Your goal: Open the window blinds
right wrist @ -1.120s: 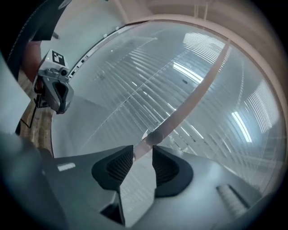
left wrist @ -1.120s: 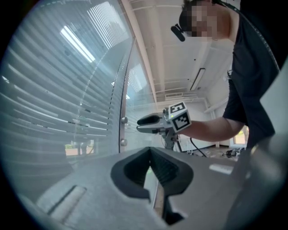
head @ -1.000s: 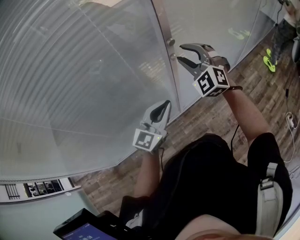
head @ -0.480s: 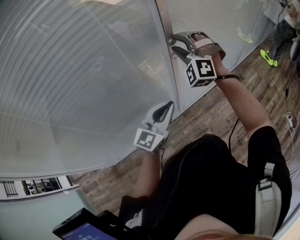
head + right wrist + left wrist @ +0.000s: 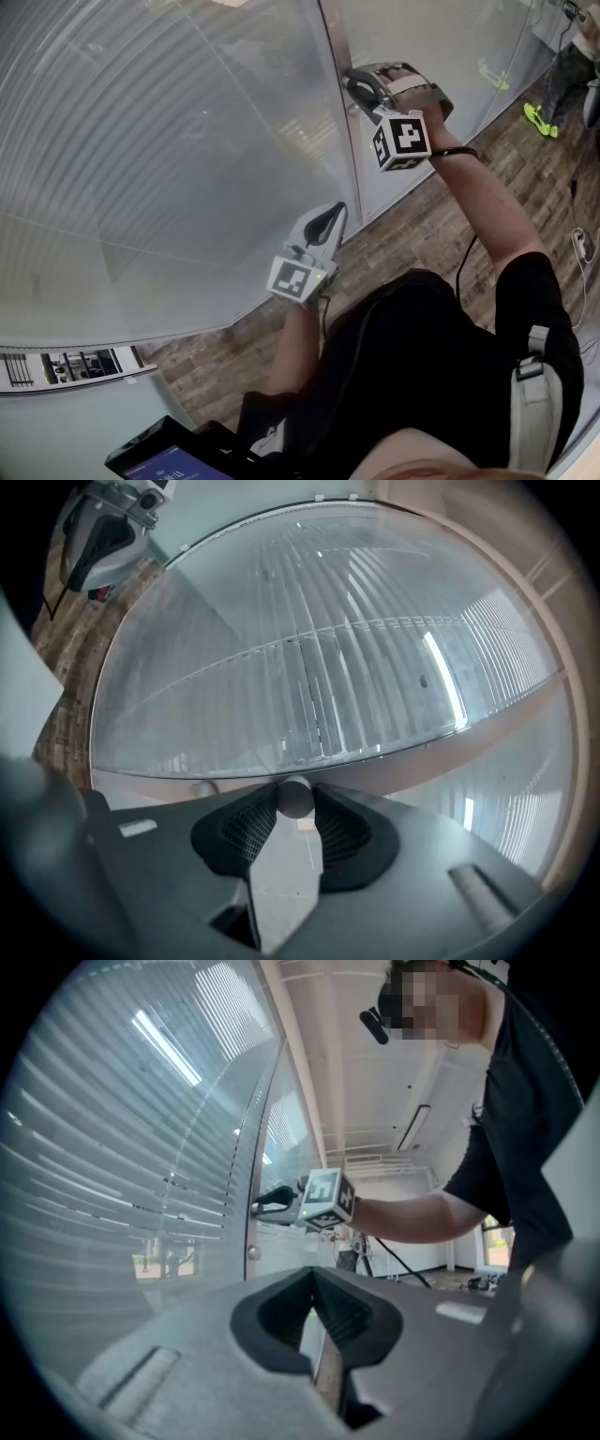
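The window blinds (image 5: 141, 141) hang with their slats shut behind glass, left of a metal frame post (image 5: 345, 159). In the right gripper view a small round control knob (image 5: 295, 797) on that post sits pinched between the jaw tips. My right gripper (image 5: 359, 87) (image 5: 295, 799) has just been closing and is now shut on the knob. A second knob (image 5: 253, 1253) shows lower on the post. My left gripper (image 5: 330, 214) (image 5: 314, 1277) hangs lower, near the post, jaws shut and holding nothing. From it I see the right gripper (image 5: 259, 1206) at the post.
The glass panel (image 5: 422, 37) right of the post runs to a wooden floor (image 5: 441, 234). Someone in bright green shoes (image 5: 536, 117) stands at the far right. A dark screen (image 5: 159, 459) lies at the bottom left. A cable (image 5: 581, 244) trails on the floor.
The right gripper rose and moved left to the post, rolled over, and its open jaws closed around the knob. The left gripper stayed put.
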`<act>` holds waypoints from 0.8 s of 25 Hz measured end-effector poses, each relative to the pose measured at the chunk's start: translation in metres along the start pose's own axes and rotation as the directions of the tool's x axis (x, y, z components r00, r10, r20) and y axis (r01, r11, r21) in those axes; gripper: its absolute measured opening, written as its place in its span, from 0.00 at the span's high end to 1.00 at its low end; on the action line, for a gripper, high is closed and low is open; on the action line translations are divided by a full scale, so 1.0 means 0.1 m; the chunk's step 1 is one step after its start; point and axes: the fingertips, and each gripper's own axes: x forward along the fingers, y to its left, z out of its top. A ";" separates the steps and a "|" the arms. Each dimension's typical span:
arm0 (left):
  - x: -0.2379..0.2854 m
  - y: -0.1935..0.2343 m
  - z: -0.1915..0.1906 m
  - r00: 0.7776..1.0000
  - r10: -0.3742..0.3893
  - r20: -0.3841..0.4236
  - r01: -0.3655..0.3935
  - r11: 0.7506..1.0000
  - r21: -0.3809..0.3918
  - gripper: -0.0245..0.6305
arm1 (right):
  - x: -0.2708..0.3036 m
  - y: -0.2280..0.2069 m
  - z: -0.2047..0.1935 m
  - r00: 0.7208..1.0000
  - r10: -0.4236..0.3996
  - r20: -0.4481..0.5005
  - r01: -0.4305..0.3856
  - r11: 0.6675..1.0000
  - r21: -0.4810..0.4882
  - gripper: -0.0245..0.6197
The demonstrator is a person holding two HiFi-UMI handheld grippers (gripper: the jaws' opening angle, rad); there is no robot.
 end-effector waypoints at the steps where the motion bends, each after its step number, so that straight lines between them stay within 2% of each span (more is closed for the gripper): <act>1: -0.01 0.00 0.00 1.000 0.001 0.000 -0.001 1.000 0.001 0.96 | 0.00 0.00 0.00 1.000 0.001 0.001 -0.001 1.000 0.017 0.76; 5: -0.03 -0.01 -0.01 1.000 0.006 -0.002 -0.006 1.000 0.003 0.96 | 0.00 -0.01 0.01 1.000 0.012 0.015 -0.013 0.994 0.109 0.76; 7: -0.04 0.00 -0.02 1.000 0.009 -0.004 -0.009 1.000 0.004 0.96 | 0.02 -0.02 0.00 0.999 0.028 0.028 -0.033 0.978 0.205 0.76; 10: -0.07 0.02 -0.04 1.000 0.016 -0.009 -0.016 1.000 0.000 0.96 | 0.03 -0.05 -0.02 0.997 0.050 0.060 -0.069 0.920 0.386 0.76; 13: -0.09 0.03 -0.04 1.000 0.022 -0.013 -0.022 1.000 -0.006 0.96 | 0.03 -0.08 -0.02 0.996 0.053 0.073 -0.083 0.858 0.507 0.76; 16: -0.10 0.02 -0.06 1.000 0.021 -0.018 -0.021 1.000 -0.004 0.96 | 0.04 -0.10 -0.04 0.994 0.057 0.093 -0.103 0.762 0.639 0.76; 18: -0.11 0.01 -0.07 1.000 0.019 -0.021 -0.020 1.000 -0.004 0.96 | 0.06 -0.09 -0.06 0.992 0.055 0.109 -0.117 0.680 0.723 0.76; 20: -0.11 0.01 -0.06 1.000 0.020 -0.021 -0.020 1.000 -0.004 0.96 | 0.08 -0.08 -0.07 0.991 0.049 0.123 -0.128 0.584 0.802 0.76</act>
